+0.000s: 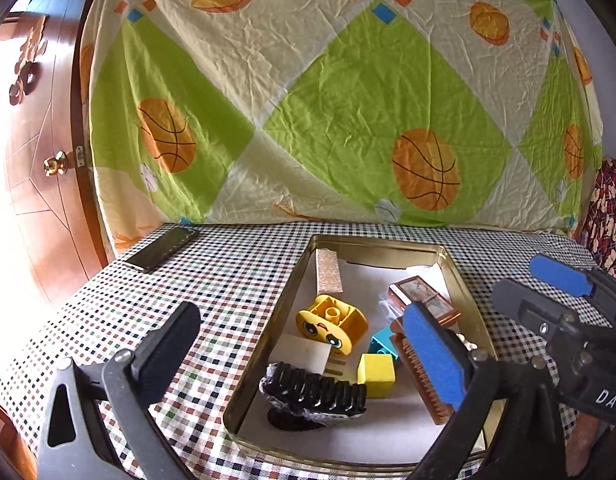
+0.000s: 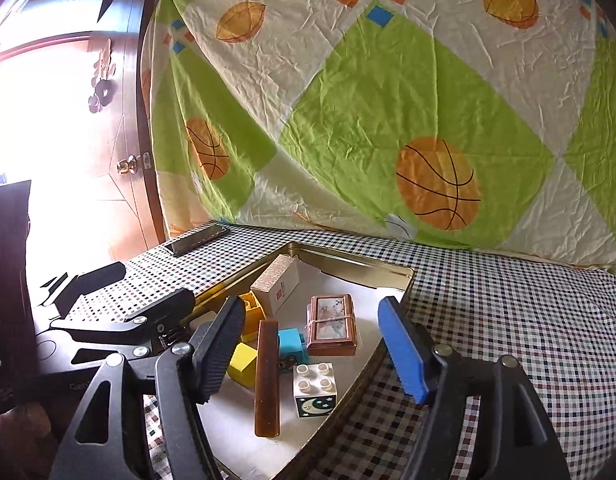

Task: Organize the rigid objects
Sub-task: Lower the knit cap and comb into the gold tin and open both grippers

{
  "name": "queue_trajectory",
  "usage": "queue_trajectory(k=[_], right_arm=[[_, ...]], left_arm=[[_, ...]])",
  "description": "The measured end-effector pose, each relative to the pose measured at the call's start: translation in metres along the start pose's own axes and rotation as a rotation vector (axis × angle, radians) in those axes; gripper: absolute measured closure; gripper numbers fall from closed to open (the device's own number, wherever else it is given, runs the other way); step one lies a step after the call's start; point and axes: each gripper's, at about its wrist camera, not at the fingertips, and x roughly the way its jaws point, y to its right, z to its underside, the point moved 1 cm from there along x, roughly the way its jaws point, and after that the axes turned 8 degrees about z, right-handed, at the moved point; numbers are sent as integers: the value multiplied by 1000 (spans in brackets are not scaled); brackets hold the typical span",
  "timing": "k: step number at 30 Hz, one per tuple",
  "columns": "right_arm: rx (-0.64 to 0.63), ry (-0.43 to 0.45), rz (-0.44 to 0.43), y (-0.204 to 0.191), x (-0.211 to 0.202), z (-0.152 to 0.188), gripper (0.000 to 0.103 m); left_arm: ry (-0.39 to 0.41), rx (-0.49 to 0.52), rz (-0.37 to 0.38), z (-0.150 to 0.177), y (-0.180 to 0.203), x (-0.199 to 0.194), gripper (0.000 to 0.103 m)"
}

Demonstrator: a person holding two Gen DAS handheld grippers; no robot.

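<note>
A gold metal tin point(image 1: 460, 280) point(image 2: 348, 262) sits on the checked tablecloth and holds several objects. In it lie a yellow face brick point(image 1: 332, 326), a yellow cube point(image 1: 376, 374) point(image 2: 243, 362), a black comb point(image 1: 316, 394), a brown comb point(image 2: 267, 376), a teal brick point(image 2: 292, 344), a small framed picture point(image 2: 332, 325) point(image 1: 424, 298), a white moon brick point(image 2: 315, 388) and a small box point(image 2: 276, 286). My left gripper point(image 1: 303, 332) is open and empty over the tin's near left edge. My right gripper point(image 2: 312, 340) is open and empty above the tin; its fingers point(image 1: 560, 274) show at the right of the left wrist view.
A black phone point(image 1: 161, 249) point(image 2: 201, 240) lies on the cloth at the far left corner. A basketball-print sheet point(image 1: 328, 92) hangs behind the table. A wooden door point(image 1: 39, 184) stands at the left. A patterned fabric point(image 1: 608, 216) is at the far right.
</note>
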Motion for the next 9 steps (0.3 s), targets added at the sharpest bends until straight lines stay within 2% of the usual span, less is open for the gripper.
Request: queue_trajectory(k=[9], right_arm=[[19,15,-3,6,-8,2,31]], left_arm=[[21,15,16,-1,7,-6,0]])
